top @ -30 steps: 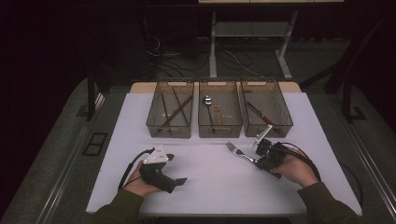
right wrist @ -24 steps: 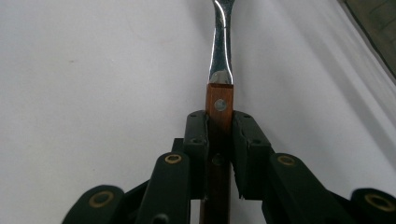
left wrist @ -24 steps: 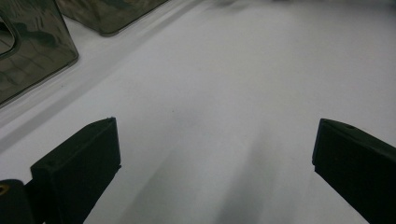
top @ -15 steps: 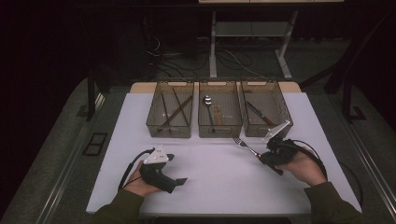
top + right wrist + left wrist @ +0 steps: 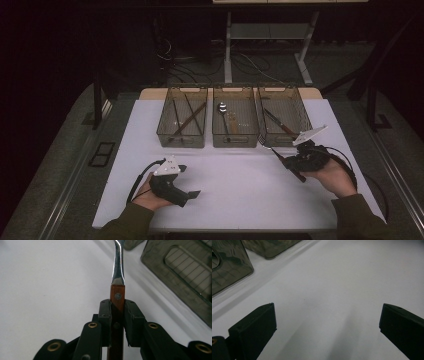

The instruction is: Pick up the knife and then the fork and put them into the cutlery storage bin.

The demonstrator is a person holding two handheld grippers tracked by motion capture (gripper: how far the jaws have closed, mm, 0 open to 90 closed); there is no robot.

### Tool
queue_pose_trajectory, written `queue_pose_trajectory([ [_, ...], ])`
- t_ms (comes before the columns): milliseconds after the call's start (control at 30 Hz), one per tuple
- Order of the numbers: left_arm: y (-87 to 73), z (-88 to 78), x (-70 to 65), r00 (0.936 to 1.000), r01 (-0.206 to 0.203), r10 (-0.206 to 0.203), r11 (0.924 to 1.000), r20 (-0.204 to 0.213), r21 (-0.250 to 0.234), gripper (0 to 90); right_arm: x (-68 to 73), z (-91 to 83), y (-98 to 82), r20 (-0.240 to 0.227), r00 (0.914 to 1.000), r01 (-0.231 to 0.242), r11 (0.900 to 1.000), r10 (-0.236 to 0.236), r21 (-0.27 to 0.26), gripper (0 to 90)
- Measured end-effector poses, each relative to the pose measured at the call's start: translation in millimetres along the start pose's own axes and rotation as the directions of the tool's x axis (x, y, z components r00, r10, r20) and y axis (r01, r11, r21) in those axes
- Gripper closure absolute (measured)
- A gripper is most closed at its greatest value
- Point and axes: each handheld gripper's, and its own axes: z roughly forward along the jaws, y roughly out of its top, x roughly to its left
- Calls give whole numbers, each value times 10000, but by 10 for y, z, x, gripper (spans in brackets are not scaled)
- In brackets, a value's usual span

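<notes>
1. A fork point(image 5: 117, 293) with a wooden handle is clamped between the closed jaws of the right tool point(image 5: 295, 161).
2. The fork's tines are held beside the front wall of the right bin point(image 5: 284, 116), above the white tabletop point(image 5: 240, 180).
3. The left tool point(image 5: 187, 195) is rested on the tabletop, jaws spread wide and empty.

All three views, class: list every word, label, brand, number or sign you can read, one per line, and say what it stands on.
None: no readable text on the three bins, the white table, the fork or either gripper.
</notes>
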Motion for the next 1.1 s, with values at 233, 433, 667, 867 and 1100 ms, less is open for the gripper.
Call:
queue_pose_trajectory([
  [233,0,0,0,10000,-2,2,10000,7,-3,6,-45,-73,-29,96,9998,-161,9985,166,-527,771],
  [433,-2,5,0,10000,27,-27,10000,21,-3,6,-123,-148,-42,69,9994,-335,9940,344,-1040,770],
  [667,0,-4,5,10000,-25,25,10000,-11,-7,6,-199,-231,-34,45,9983,-569,9851,584,-1623,770],
  [867,1,-8,7,10000,-19,19,10000,7,-17,6,-218,-264,-14,119,9974,-677,9803,711,-1856,770],
  [1100,2,-12,6,10000,-7,7,10000,-12,-33,6,-270,-299,34,288,9966,-690,9743,769,-2143,770],
])
